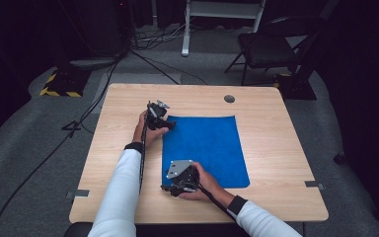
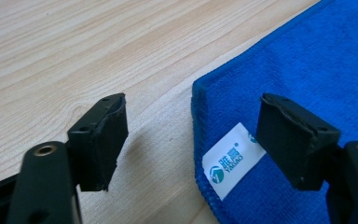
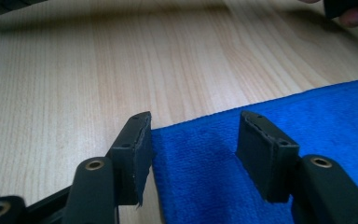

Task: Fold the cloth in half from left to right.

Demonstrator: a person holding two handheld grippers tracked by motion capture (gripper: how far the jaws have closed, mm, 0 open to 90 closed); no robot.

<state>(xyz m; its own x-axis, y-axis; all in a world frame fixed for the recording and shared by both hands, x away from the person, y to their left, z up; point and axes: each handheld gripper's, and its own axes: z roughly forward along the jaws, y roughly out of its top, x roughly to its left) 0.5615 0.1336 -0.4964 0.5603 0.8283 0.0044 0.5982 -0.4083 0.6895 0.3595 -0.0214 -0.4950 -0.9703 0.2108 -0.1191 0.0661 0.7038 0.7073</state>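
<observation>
Wooden tabletop (image 1: 276,148) carries a flat blue cloth (image 1: 205,148) near its middle; the left gripper (image 2: 191,135) straddles its far-left corner, released, and the right gripper (image 3: 193,149) straddles its near-left corner, released.

1. A square wooden table (image 1: 276,163) with a pale grain and rounded corners is seen in the middle of the room.
2. A small round grey cap (image 1: 229,98) is set into the tabletop near its far edge.
3. Small metal brackets (image 1: 314,184) are fixed at the table's left and right edges.
4. The floor (image 1: 24,148) is covered with grey carpet.
5. A dark folding chair (image 1: 271,47) is placed beyond the table, to the right.
6. A white metal frame (image 1: 187,29) is stood at the back.
7. Black cables (image 1: 44,158) are laid across the floor on the left.
8. A yellow-and-black striped base (image 1: 59,91) is seen at the far left.
9. The surroundings are kept dark.
</observation>
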